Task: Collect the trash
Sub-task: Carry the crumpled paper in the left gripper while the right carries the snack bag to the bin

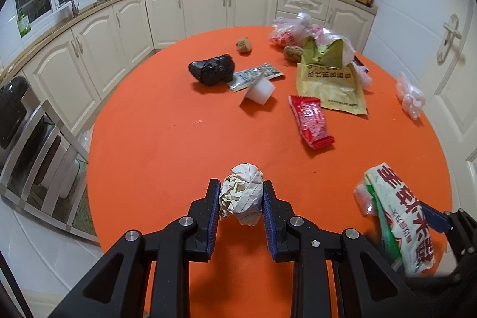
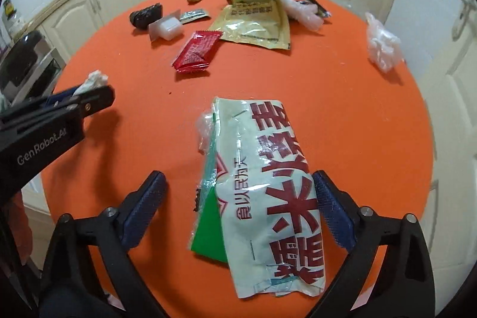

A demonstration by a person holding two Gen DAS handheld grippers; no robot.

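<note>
My left gripper (image 1: 241, 192) is shut on a crumpled ball of lined paper (image 1: 243, 192), held just above the round orange table (image 1: 167, 145); it also shows in the right wrist view (image 2: 95, 85). My right gripper (image 2: 238, 187) is open around a white snack bag with red characters (image 2: 268, 192), which lies flat on the table between the fingers; the bag also shows in the left wrist view (image 1: 399, 213). More trash lies further back: a red wrapper (image 1: 310, 121), a yellow bag (image 1: 331, 85), a black bag (image 1: 211, 69), a white cup (image 1: 259, 91).
Clear plastic bags (image 1: 292, 29) and a crumpled plastic piece (image 1: 410, 99) lie at the far and right edge of the table. Two brown lumps (image 1: 244, 45) sit near the back. Kitchen cabinets (image 1: 205, 11) curve behind the table; a door (image 1: 447, 55) stands right.
</note>
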